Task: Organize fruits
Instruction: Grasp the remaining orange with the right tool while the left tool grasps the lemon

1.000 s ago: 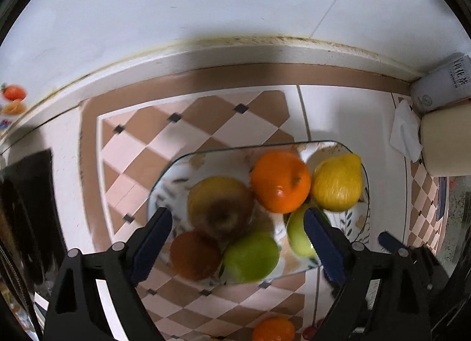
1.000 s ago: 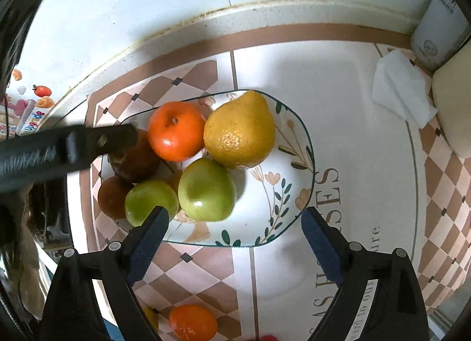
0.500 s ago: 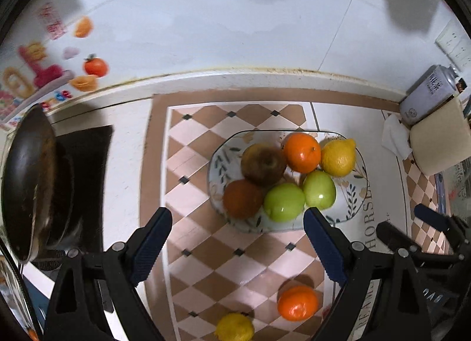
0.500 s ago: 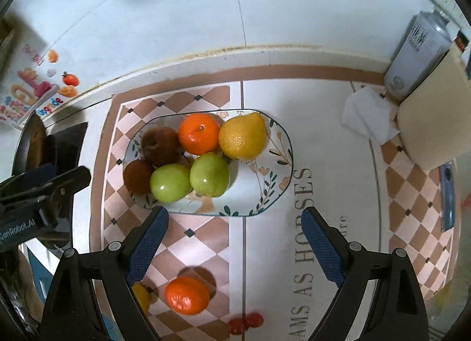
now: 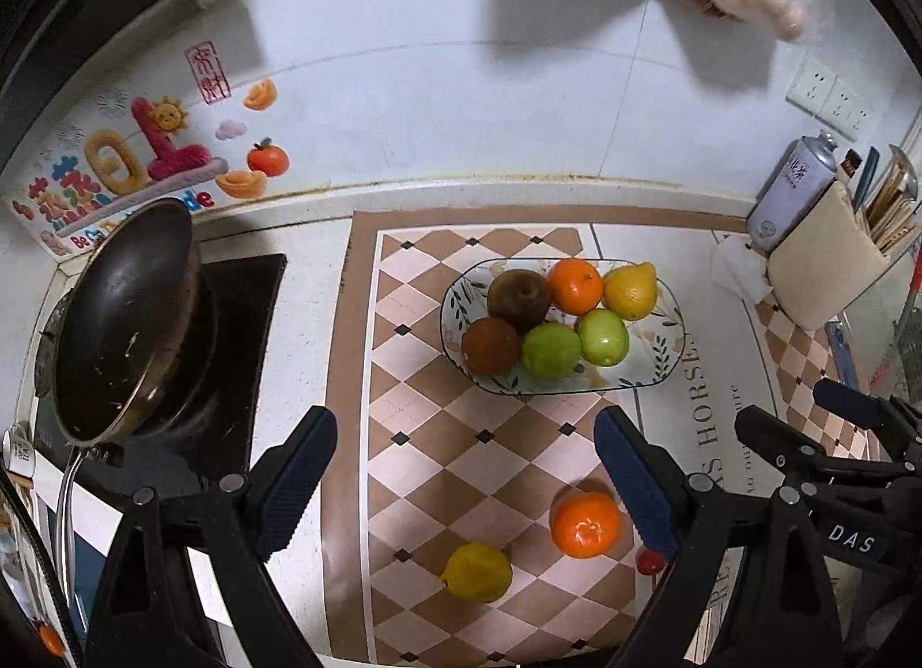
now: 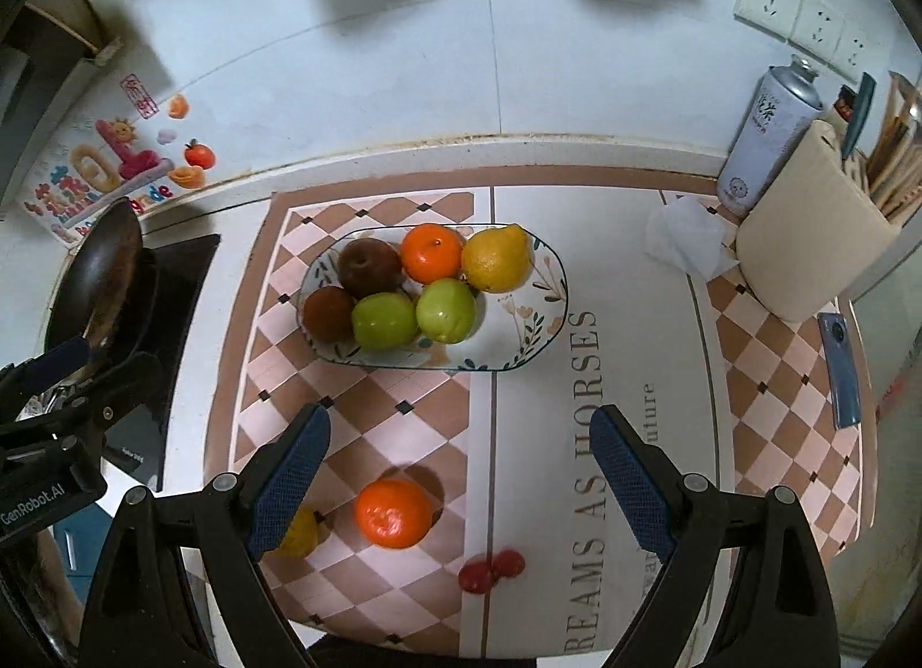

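Note:
A patterned oval plate (image 5: 657, 368) (image 6: 536, 310) on the checked mat holds an orange (image 5: 574, 286), a lemon (image 5: 631, 290), two green apples (image 5: 603, 337) and two brown fruits (image 5: 517, 293). Loose on the mat near me lie an orange (image 5: 586, 524) (image 6: 393, 512), a lemon (image 5: 477, 572) (image 6: 299, 535) and small red fruits (image 6: 490, 570). My left gripper (image 5: 467, 489) is open and empty, high above the mat. My right gripper (image 6: 461, 478) is open and empty too, above the loose orange.
A dark pan (image 5: 121, 316) sits on the stove at the left. A spray can (image 6: 766, 143), a cream holder (image 6: 807, 241), a crumpled tissue (image 6: 686, 236) and a blue phone (image 6: 841, 368) stand at the right. The tiled wall is behind.
Both grippers have pulled back and up from the plate; the view has widened to show the loose fruit, stove and wall. Both stay open and empty.

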A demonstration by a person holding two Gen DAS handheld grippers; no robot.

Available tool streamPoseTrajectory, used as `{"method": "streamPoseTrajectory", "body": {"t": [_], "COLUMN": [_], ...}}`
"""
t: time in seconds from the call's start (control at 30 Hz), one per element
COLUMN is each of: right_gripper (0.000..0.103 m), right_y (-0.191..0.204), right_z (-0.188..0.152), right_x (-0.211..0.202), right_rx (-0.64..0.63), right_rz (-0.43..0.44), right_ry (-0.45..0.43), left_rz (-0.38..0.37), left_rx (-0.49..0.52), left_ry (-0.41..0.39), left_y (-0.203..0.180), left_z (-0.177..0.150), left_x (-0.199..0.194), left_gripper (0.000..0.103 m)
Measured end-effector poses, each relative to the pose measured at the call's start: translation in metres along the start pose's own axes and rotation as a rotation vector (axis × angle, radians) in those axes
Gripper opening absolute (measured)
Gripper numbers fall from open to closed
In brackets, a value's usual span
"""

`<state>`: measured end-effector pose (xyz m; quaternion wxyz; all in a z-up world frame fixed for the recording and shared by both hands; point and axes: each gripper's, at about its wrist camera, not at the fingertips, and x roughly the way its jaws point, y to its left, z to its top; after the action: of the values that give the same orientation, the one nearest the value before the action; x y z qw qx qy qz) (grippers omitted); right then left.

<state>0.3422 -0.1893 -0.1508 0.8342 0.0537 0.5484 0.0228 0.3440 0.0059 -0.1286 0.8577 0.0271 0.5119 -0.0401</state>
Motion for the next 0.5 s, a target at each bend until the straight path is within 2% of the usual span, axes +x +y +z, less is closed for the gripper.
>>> {"method": "streamPoseTrajectory", "body": {"t": [0.27,0.37,0.5], "right_gripper": [0.094,0.094,0.094], "right_y": [0.005,0.005,0.004], "right_z": [-0.017,-0.02,-0.023], "right_x": [-0.022,-0.021,-0.005], "right_rx": [0.023,0.034,0.052], "right_rz": [0.008,0.006,0.026], "right_ry": [-0.048,-0.054,-0.017], "left_rz": [0.019,0.034,0.04], "left_rx": [0.003,0.0,-0.001], "left_ry": [-0.042,-0.039,0.01], "left_y": [-0.005,-0.003,0.001], "left_z": [-0.021,-0.026,-0.032], "left_x": [-0.017,-0.013,0.002], "left_gripper": [0.091,0.091,0.091]}}
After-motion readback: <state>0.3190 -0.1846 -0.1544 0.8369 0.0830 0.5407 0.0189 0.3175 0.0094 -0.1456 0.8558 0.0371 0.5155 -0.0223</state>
